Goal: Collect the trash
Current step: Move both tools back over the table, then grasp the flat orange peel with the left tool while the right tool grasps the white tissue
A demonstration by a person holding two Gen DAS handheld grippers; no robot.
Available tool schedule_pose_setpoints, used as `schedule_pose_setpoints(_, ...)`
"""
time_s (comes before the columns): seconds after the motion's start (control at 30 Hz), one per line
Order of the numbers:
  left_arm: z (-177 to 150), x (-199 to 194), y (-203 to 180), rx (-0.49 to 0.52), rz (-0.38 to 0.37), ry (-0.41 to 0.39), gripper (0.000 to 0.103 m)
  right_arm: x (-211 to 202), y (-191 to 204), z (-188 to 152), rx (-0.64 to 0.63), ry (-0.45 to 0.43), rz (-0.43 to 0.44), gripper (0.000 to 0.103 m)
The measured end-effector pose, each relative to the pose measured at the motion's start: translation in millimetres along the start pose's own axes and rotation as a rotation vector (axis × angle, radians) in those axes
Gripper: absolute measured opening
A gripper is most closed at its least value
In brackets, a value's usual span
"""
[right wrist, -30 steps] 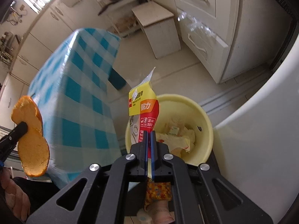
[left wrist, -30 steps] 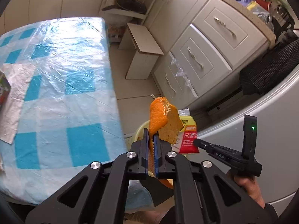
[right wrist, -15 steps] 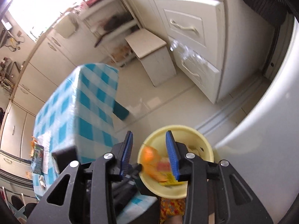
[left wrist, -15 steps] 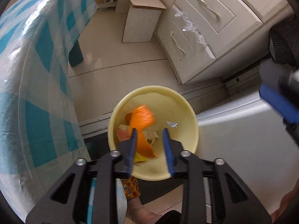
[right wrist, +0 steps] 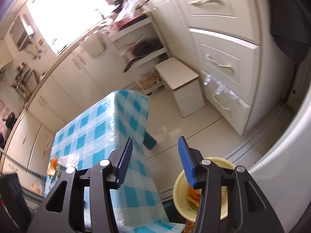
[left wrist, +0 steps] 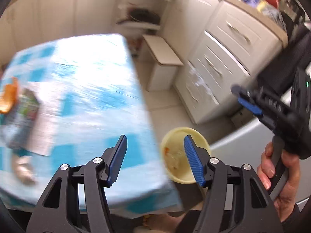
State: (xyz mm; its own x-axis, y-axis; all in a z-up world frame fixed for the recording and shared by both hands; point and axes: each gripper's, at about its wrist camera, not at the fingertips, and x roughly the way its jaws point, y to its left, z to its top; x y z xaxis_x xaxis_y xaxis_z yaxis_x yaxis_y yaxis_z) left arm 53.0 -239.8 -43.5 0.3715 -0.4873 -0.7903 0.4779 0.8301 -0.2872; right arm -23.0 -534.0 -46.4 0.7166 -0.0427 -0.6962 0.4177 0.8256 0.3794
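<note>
A yellow basin [left wrist: 175,147] on the floor beside the table holds orange peel and wrappers; it also shows in the right wrist view [right wrist: 178,192]. My left gripper [left wrist: 155,159] is open and empty, above the table's near right edge. My right gripper [right wrist: 154,163] is open and empty, raised between table and basin; it also shows at the right of the left wrist view [left wrist: 250,103]. On the blue checked table [left wrist: 93,89] lie an orange piece [left wrist: 8,99], a printed wrapper [left wrist: 29,106] on white paper, and a blurred scrap [left wrist: 22,168].
A white stool [left wrist: 163,66] stands on the floor past the table. White drawers [left wrist: 217,62] line the right side. A grey appliance [right wrist: 287,155] curves along the right. The left wrist view is motion-blurred.
Both grippers opened and dropped the orange peel and the yellow-red packet into the basin. Both have since lifted and swung back toward the table.
</note>
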Motion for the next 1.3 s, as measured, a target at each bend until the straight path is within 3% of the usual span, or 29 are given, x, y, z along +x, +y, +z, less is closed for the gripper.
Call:
schedule_pose_setpoints(0.13,18.3,-56.5,94.3,-0.102,0.158,-0.096,0.065,16.4,55.5,-15.3,-0.148,0.073,0.099,0.054)
schedule_pose_setpoints(0.3,21.8,-98.9,218.0,-0.311,0.314,-0.112,0.066,37.3,151.3,-57.9,-0.422,0.184,0.274,0.056)
schedule_pose_setpoints(0.43,14.7,-100.1,301.0,-0.522,0.354,-0.077,0.066,50.0,210.9,-97.2,-0.606,0.247,0.366,0.058)
schedule_pose_setpoints(0.5,15.1,-90.5,321.6,-0.590,0.362,-0.041,0.066,57.2,235.8,-117.9,-0.676,0.280,0.393,0.058)
schedule_pose_setpoints(0.83,40.4,-40.5,356.4,-0.589,0.411,0.074,0.066,89.7,302.4,-178.4,-0.838,0.385,0.429,0.058)
schedule_pose_setpoints(1.3,62.5,4.8,356.4,-0.548,0.400,0.117,0.068,112.4,328.6,-203.2,-0.902,0.414,0.414,0.058)
